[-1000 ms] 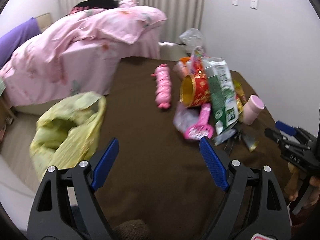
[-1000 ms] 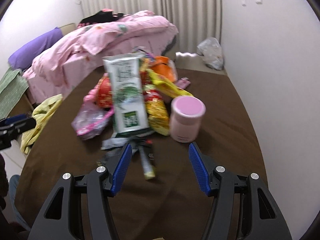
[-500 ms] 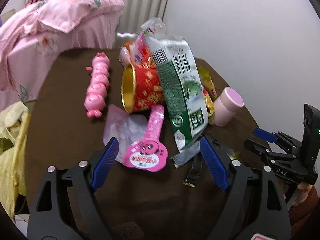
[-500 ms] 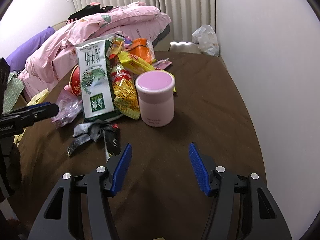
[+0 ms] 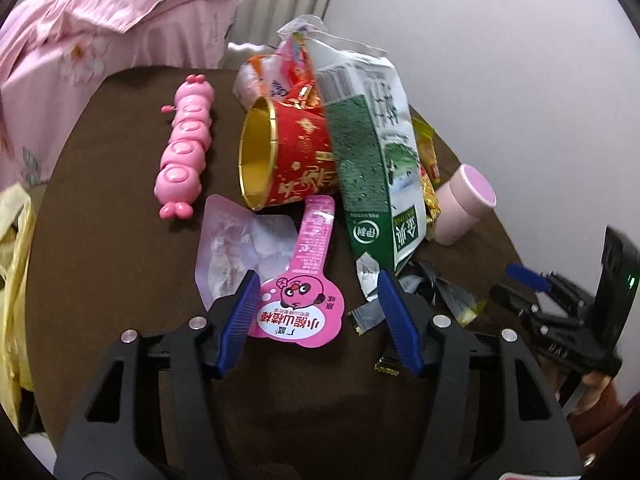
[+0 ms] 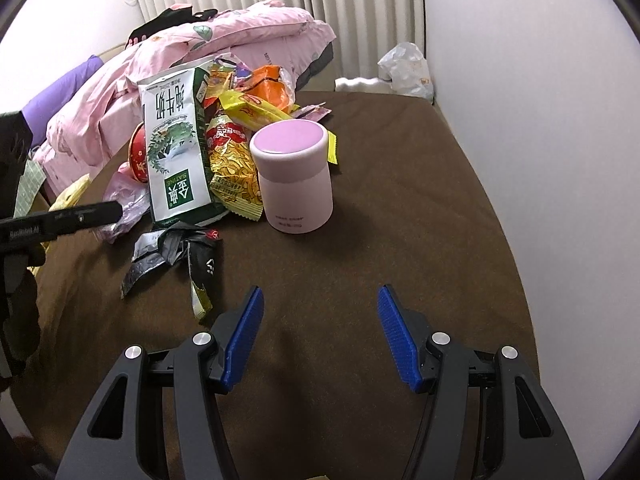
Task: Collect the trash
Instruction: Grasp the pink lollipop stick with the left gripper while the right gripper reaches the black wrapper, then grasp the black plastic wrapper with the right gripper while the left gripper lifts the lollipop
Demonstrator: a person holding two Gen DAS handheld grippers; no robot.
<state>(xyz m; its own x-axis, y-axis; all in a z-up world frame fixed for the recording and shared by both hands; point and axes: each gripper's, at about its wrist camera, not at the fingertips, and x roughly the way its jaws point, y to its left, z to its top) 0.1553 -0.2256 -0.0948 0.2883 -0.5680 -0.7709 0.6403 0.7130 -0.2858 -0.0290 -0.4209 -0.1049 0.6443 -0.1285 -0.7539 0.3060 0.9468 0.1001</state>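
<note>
A heap of trash lies on the brown table (image 5: 120,248). In the left wrist view my open left gripper (image 5: 318,312) stands around the round end of a pink paddle-shaped wrapper (image 5: 304,292), beside a clear pouch (image 5: 236,248). Behind are a red and gold cup (image 5: 288,156) on its side and a green and white milk bag (image 5: 376,168). My right gripper (image 6: 320,332) is open and empty over bare table, short of black torn wrappers (image 6: 176,252) and a pink jar (image 6: 294,180). It also shows in the left wrist view (image 5: 532,284).
A pink caterpillar toy (image 5: 186,148) lies left of the cup. A yellow plastic bag (image 5: 12,272) hangs at the table's left edge. Yellow and orange snack wrappers (image 6: 236,168) sit in the heap. A bed with pink bedding (image 6: 200,64) stands behind; a white wall is on the right.
My left gripper has swung right from the yellow bag and closed in on the pink paddle wrapper. My right gripper has moved slightly right, toward the pink jar.
</note>
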